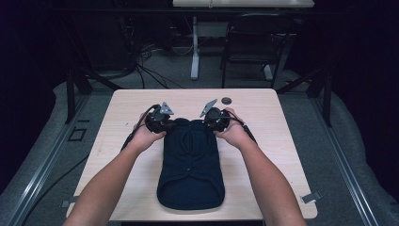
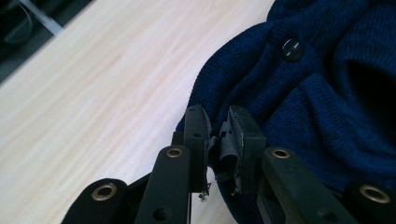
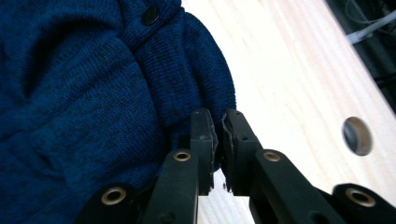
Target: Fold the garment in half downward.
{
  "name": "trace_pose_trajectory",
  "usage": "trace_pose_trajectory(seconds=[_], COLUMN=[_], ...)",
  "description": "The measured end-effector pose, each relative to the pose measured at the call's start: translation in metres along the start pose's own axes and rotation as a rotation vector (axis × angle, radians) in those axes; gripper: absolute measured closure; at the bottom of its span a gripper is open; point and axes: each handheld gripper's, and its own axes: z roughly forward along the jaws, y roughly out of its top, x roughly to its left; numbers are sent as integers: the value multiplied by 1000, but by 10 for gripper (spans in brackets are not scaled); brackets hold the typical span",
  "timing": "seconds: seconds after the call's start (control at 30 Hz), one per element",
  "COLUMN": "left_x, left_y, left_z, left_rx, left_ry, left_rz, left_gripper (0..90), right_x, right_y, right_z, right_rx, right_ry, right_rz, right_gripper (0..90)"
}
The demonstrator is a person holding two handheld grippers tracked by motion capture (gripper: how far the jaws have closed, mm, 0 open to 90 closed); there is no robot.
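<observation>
The left hand-held gripper (image 1: 158, 120) and the right hand-held gripper (image 1: 215, 117), seen from the high view, sit at the far end of a dark blue knitted garment (image 1: 190, 165), one at each far corner. The garment lies flat on the light wooden desk (image 1: 263, 113) and stretches from between the two grippers back toward the person, whose forearms come in from the near edge. A small dark round spot (image 1: 227, 100) lies on the desk just beyond the right hand-held gripper.

In the left gripper view, the left hand-held gripper (image 2: 218, 135) has its jaws pressed together on the edge of the garment (image 2: 308, 93), a fold of knit pinched between the pads. A dark button (image 2: 293, 49) sits on the fabric ahead of the jaws, and bare desk (image 2: 102, 93) spreads out on the other side.

In the right gripper view, the right hand-held gripper (image 3: 218, 135) is likewise clamped on the garment's (image 3: 93, 93) edge, with knit caught between its pads. A button (image 3: 150, 15) shows on the fabric well ahead, and a round hole (image 3: 357, 136) in the desk (image 3: 289, 70) lies off to the side away from the garment.
</observation>
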Motion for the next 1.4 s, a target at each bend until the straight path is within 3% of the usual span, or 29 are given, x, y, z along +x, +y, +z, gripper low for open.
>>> trace_pose_trajectory(seconds=[0.3,0.67,0.83,0.93,1.03,1.2,1.4], left_x=[4,12,11,12,8,-2,-9], left_y=[17,37,46,57,52,34,24], left_z=[-20,-43,-54,-70,-71,-54,-46], left_rx=[-31,-79,-112,-175,-177,-129,-111], left_ry=[49,107,169,234,236,215,201], left_rz=[36,51,81,100,111,132,144], left_gripper=[786,786,786,786,786,785,785], right_x=[-6,-14,-17,-19,-17,-5,2], right_y=[10,26,36,43,43,34,24], right_z=[-22,-46,-60,-74,-79,-62,-51], right_rx=[-48,-90,-135,-181,-216,-159,-140], right_ry=[-38,-106,-166,-226,-252,-230,-209], right_rz=[-14,-32,-39,-51,-54,-99,-106], right_gripper=[831,831,831,831,830,829,829])
